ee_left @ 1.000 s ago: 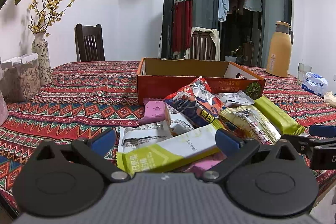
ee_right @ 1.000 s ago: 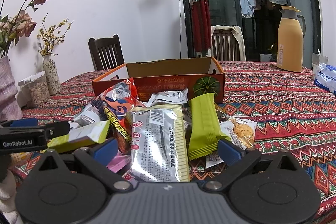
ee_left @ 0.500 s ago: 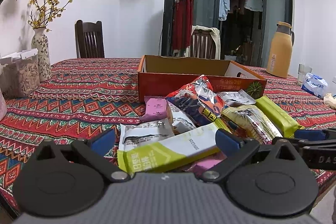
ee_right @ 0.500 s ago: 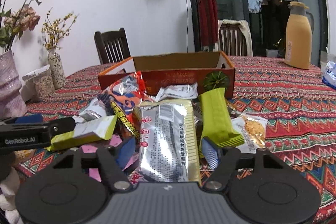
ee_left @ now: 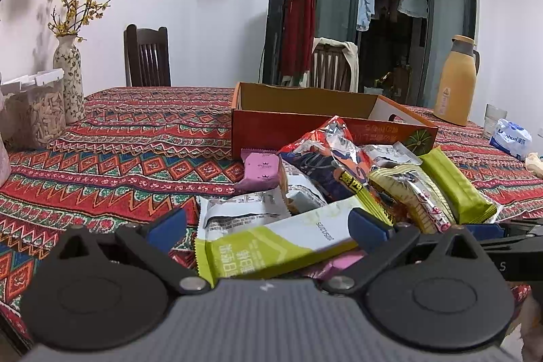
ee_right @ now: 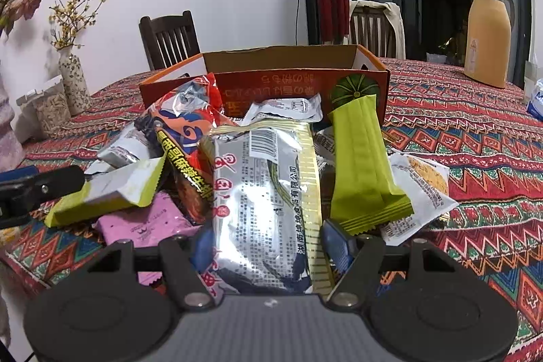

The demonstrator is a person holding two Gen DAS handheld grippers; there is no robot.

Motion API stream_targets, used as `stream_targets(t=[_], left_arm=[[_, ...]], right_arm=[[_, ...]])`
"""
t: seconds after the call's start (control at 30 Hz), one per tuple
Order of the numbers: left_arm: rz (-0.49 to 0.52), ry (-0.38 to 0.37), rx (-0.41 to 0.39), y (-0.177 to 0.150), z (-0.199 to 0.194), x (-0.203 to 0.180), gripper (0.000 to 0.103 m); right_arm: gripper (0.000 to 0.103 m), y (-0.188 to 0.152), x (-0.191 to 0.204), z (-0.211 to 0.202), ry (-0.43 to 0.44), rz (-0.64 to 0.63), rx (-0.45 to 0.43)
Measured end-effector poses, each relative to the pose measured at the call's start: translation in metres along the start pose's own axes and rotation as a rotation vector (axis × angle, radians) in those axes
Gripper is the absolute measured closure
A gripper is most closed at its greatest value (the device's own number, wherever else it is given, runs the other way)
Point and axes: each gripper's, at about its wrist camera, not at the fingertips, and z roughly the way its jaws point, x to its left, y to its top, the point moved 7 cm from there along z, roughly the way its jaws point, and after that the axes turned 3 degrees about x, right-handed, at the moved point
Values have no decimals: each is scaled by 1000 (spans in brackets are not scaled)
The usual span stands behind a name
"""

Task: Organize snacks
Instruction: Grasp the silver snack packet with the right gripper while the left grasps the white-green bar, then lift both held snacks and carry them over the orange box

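Note:
A pile of snack packets lies on the patterned tablecloth (ee_left: 118, 158) in front of an open orange cardboard box (ee_left: 305, 117), which also shows in the right wrist view (ee_right: 271, 80). My left gripper (ee_left: 268, 226) is open with a lime and white packet (ee_left: 271, 246) lying between its blue pads. My right gripper (ee_right: 268, 243) has closed in on a silver and gold packet (ee_right: 268, 192); the pads sit at both its edges. A green bar (ee_right: 363, 165), an orange foil bag (ee_right: 190, 124) and a pink packet (ee_right: 146, 223) lie beside it.
A flower vase (ee_left: 69, 77) and a clear jar of seeds (ee_left: 34, 111) stand at the left. A yellow thermos (ee_left: 456, 83), a glass and a blue-white tissue pack (ee_left: 512, 138) stand at the right. Wooden chairs stand behind the table.
My right gripper has moved forward and narrowed from wide open onto the silver and gold packet. My left gripper stays open over the lime packet, nearly still.

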Motion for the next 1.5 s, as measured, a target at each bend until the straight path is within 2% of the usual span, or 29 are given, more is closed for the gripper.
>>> stream_targets(t=[0.1,0.13,0.2,0.23,0.27,0.57,0.77,0.87,0.9,1.03,1.17,1.23,1.33,1.4,1.43,1.5], left_arm=[[6,2,5,-1,1,0,0],[9,5,8,-1,1,1,0],[18,10,17,-2,3,1,0],[23,11,21,-2,3,2,0],[31,9,25,-3,3,2,0],[196,-78,90,-6,18,-5,0],[209,-156,139,-6,33,-5,2],[189,-210,163,-5,37,-5,14],[189,-217,167,-5,38,-5,15],[195,-248,176,-6,32,-4,38],[185,-250,178,-9,21,-5,55],[174,-255,179,-11,16,-7,59],[168,-264,170,-11,12,-12,58],[157,-257,169,-8,15,-16,44],[148,-253,167,-7,17,-17,34],[134,-247,168,-4,24,-20,31]], right_arm=[[46,0,-1,-1,-1,-1,-3],[52,1,-1,-2,3,1,-7],[54,1,-1,-4,13,7,-12],[62,1,0,-6,13,3,-20],[63,1,1,-8,11,-3,-30],[64,5,6,-29,5,-41,-107],[64,3,5,-33,9,-27,-117],[64,1,3,-36,13,-22,-120],[64,1,3,-36,15,-21,-121],[64,-1,2,-37,25,-17,-121],[64,-3,2,-36,38,-11,-118],[64,-5,3,-36,44,-9,-116],[64,-7,3,-37,50,-9,-114],[63,-8,2,-37,54,-7,-113],[63,-9,2,-38,55,-7,-113],[63,-10,2,-40,55,-6,-116]])
